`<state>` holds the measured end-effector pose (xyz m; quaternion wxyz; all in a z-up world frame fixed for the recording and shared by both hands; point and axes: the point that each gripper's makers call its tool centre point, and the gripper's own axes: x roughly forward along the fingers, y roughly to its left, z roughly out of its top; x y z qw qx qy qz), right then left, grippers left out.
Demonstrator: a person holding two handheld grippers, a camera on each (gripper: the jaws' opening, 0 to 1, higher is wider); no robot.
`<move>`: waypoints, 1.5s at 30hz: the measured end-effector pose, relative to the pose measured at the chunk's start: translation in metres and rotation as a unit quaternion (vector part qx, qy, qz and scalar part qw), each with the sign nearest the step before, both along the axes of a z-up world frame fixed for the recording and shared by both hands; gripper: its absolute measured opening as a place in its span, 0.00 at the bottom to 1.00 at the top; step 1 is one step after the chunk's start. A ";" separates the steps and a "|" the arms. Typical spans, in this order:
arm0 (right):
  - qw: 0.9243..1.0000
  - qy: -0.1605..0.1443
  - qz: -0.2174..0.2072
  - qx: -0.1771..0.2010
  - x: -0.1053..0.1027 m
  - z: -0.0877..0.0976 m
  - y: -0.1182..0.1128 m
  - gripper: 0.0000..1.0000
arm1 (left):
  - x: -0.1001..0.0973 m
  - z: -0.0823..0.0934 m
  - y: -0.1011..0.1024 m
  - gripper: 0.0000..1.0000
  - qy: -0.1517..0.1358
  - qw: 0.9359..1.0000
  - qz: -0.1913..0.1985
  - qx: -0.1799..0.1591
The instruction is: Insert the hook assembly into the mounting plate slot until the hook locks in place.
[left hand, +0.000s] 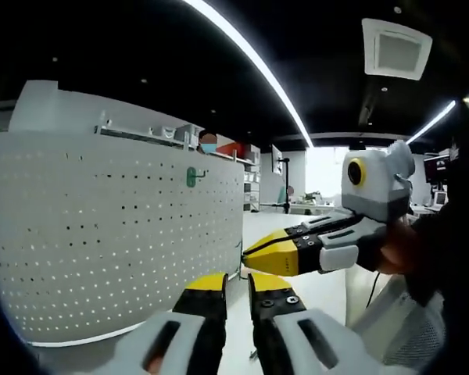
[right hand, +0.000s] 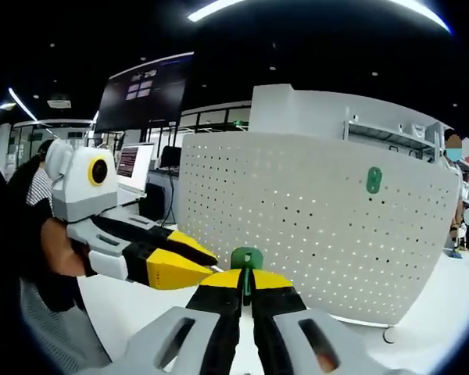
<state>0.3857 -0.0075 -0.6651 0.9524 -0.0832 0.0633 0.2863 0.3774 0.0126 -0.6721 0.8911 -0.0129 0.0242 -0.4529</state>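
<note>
Left gripper (left hand: 236, 285): yellow-tipped black jaws, seen in the left gripper view rising from the bottom edge, pressed nearly together with only a thin gap and nothing between them. In the right gripper view it enters from the left (right hand: 205, 266), carried by a person's hand, its tips just beside the right gripper's tips.

Right gripper (right hand: 247, 283): jaws pinched on a green hook assembly (right hand: 246, 261), whose rounded head stands up above the yellow tips. In the left gripper view this gripper (left hand: 248, 258) comes in from the right, tips pointing towards the board's right edge.

White perforated mounting plate (left hand: 117, 234): a large upright pegboard panel, rows of small holes, standing on a pale surface. In the right gripper view it (right hand: 313, 226) stands behind the held hook, apart from it.

Second green hook (right hand: 374, 180): already fixed high on the board face, also seen in the left gripper view (left hand: 191, 177).

Background: dark ceiling with strip lights (left hand: 254, 62), a wall screen (right hand: 144, 92).
</note>
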 end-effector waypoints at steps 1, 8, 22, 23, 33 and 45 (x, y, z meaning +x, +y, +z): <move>1.000 0.002 0.002 0.001 -0.001 0.000 0.002 0.01 | 0.000 -0.001 0.000 0.10 0.001 1.000 -0.001 0.001; 1.000 0.012 0.008 0.005 -0.004 -0.003 0.008 0.01 | 0.001 -0.004 -0.003 0.07 0.002 1.000 -0.005 0.008; 1.000 0.018 0.007 0.005 -0.005 -0.005 0.011 0.01 | 0.001 -0.008 -0.003 0.01 0.034 0.999 -0.011 -0.013; 1.000 0.018 0.007 0.005 -0.005 -0.005 0.011 0.01 | 0.001 -0.008 -0.003 0.01 0.038 0.999 -0.010 -0.016; 1.000 0.019 0.006 0.003 -0.006 -0.005 0.011 0.01 | 0.001 -0.009 -0.003 0.01 0.060 0.998 -0.012 -0.035; 1.000 0.022 0.006 0.002 -0.006 -0.005 0.011 0.00 | -0.001 -0.010 -0.003 0.02 0.072 0.996 -0.016 -0.050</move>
